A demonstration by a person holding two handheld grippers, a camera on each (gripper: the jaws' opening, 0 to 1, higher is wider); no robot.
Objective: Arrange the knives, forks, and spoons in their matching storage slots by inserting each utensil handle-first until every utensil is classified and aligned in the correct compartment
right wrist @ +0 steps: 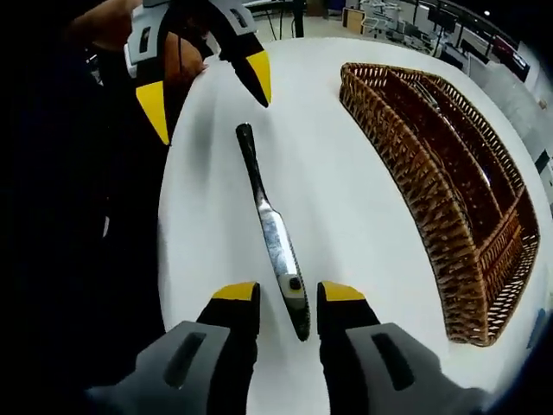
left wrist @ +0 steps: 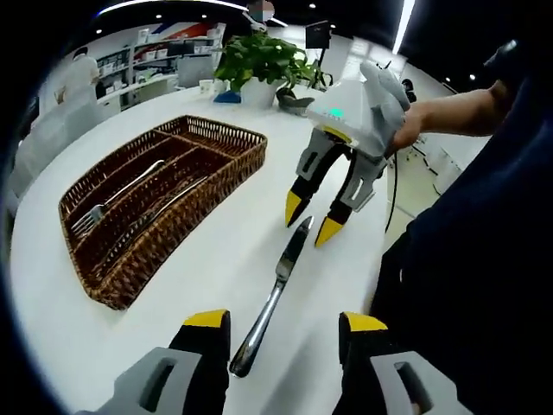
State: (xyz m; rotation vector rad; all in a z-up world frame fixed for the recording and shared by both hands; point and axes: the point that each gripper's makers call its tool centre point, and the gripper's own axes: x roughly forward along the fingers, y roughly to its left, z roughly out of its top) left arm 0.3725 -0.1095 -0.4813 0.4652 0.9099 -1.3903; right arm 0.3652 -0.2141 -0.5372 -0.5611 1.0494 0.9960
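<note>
L gripper (left wrist: 281, 324): jaws apart, nothing clamped, held low over the white table (left wrist: 216, 277). Handle end of the knife (left wrist: 275, 298) sits between its yellow tips, not gripped. In right gripper view the same gripper (right wrist: 207, 91) comes in from top, tips spread either side of the knife's (right wrist: 272, 229) handle end, hovering near it; can't tell if touching.

R gripper (right wrist: 287, 303): jaws apart too, empty. Blade tip lies between its tips. In left gripper view it (left wrist: 309, 216) hangs angled down at the far end of the knife, a hand (left wrist: 406, 130) wrapped round its body, forearm reaching in from the right. Tips straddle the blade end, just above the table.

Knife: flat on table, long axis running gripper to gripper. Dark handle toward L gripper, shiny blade toward R gripper. Lies roughly parallel to the tray's long side, well apart from it, outside any slot.

Wicker tray (left wrist: 225, 177): brown, long compartments running lengthwise. A fork (left wrist: 104, 207) lies in one slot, more silver utensils in the next slot; kind not clear.

Surroundings: potted plant (left wrist: 263, 65) at far table edge beyond the tray. Person's dark clothing (left wrist: 484, 259) at table side. Nothing lies between knife and tray, bare tabletop only.
</note>
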